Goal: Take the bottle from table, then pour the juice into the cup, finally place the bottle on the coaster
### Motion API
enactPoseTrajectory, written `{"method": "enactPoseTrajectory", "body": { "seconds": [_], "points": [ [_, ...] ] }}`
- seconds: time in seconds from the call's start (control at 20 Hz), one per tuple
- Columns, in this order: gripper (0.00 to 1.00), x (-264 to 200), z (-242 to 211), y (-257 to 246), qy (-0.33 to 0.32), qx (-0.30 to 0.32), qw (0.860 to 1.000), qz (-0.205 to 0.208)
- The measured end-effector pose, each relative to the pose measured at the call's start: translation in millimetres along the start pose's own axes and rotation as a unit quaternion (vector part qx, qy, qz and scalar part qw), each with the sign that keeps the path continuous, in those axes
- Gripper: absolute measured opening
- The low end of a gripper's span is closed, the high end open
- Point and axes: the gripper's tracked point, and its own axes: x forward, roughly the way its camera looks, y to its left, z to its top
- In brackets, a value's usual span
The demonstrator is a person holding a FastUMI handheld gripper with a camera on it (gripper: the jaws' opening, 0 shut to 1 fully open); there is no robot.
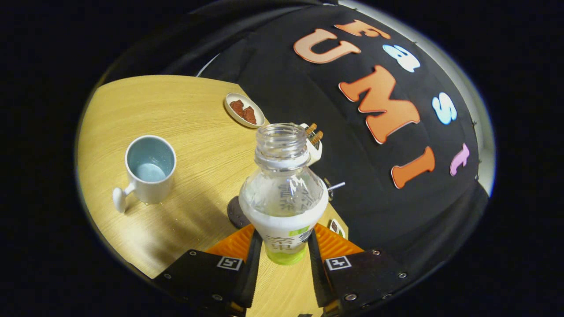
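Clear uncapped plastic bottle (284, 193) clamped between gripper (285, 251) fingers | white ceramic cup (150, 169) at ten o'clock | mouth to be tilted slowly over rim.

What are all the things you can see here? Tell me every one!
bottle: one, clear with a white label and no cap, between the fingers
cup: one, white outside and pale blue inside, on the table beyond the fingers
coaster: one, dark and round, on the table just behind the bottle
dish: one, white, holding brown pieces, at the table's far side
table: one, light wood, under everything
gripper: one, both fingers pressing the bottle's lower part
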Motion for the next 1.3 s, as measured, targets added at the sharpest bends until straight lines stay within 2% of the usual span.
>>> {"method": "enactPoseTrajectory", "body": {
  "seconds": [0.2,0.4,0.7,1.3],
  "points": [
    [0.54,7,15,14,-0.016,-0.076,0.997,-0.002],
    [0.54,16,22,28,-0.033,-0.155,0.987,-0.002],
    [0.54,18,33,39,-0.058,-0.273,0.960,-0.017],
    [0.54,24,38,35,-0.075,-0.374,0.924,-0.030]
  ]
}}
